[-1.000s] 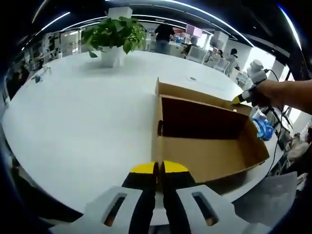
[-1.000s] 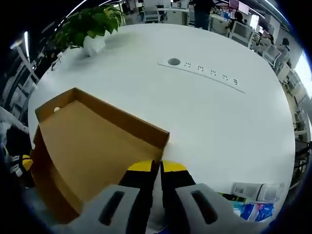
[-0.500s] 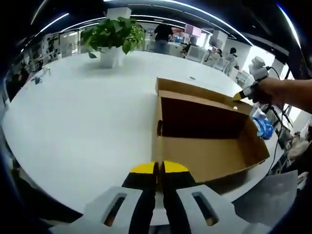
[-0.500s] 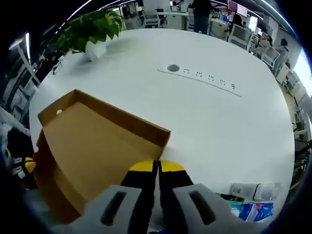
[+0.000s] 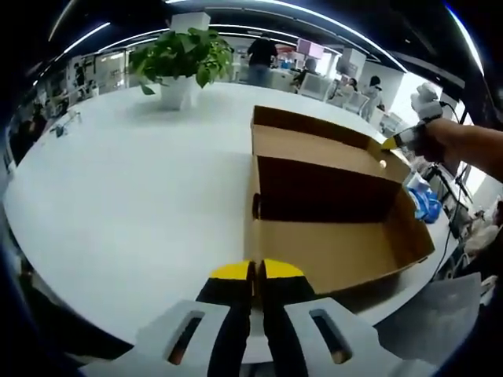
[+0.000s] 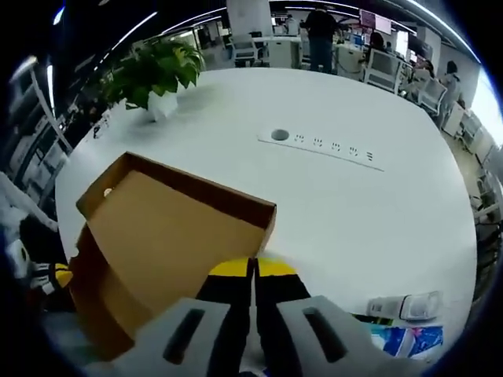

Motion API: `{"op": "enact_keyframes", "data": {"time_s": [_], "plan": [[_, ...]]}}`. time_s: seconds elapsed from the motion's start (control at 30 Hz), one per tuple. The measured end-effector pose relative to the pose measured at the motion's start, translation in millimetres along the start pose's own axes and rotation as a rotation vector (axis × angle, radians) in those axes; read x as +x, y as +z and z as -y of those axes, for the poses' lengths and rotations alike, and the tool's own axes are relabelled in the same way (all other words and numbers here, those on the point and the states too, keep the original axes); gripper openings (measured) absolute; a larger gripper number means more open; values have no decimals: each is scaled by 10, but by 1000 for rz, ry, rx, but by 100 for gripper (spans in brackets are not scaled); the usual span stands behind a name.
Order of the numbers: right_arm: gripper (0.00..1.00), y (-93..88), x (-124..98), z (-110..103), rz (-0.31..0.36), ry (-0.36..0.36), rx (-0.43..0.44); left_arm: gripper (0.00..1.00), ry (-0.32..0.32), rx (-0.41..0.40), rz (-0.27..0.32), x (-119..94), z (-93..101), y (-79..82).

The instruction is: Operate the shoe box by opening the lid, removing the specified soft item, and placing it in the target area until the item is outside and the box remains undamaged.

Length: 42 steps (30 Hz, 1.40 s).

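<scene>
A brown cardboard shoe box (image 5: pixel 338 251) lies on the white table (image 5: pixel 134 181), close to its near edge. Its lid (image 5: pixel 314 145) is tilted up, and the gap beneath it is in dark shadow. My right gripper (image 5: pixel 389 144) comes in from the right, held by a hand, with its yellow tips at the lid's far right corner. In the right gripper view the same gripper (image 6: pixel 252 269) is shut on the rim of the lid (image 6: pixel 173 228). My left gripper (image 5: pixel 256 271) is shut with nothing in it, just short of the box's near wall.
A potted plant (image 5: pixel 185 59) stands at the far side of the table, seen too as the plant (image 6: pixel 153 71). A row of sockets (image 6: pixel 322 144) is set into the tabletop. Blue and white packets (image 6: pixel 409 338) lie beside the box. People stand at desks beyond.
The right gripper has risen and drawn the lid's far edge higher, so the lid tilts up more and the dark gap is wider. My left gripper has stayed put.
</scene>
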State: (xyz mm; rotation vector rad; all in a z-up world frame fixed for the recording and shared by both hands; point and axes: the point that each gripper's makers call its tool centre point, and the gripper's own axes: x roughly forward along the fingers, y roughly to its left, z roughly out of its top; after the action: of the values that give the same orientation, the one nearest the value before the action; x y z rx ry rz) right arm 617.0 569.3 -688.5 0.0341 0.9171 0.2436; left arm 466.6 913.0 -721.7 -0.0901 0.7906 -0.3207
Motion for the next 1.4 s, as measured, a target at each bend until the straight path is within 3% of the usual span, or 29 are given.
{"op": "enact_keyframes", "data": {"time_s": [0.27, 0.57, 1.4], "plan": [[0, 165, -196, -108, 80, 17, -38, 0, 1, -4, 2, -1, 3, -2], [0, 231, -383, -195, 143, 29, -59, 0, 2, -12, 6, 0, 4, -1], [0, 144, -736, -338, 225, 21, -113, 0, 5, -12, 13, 16, -7, 0]]}}
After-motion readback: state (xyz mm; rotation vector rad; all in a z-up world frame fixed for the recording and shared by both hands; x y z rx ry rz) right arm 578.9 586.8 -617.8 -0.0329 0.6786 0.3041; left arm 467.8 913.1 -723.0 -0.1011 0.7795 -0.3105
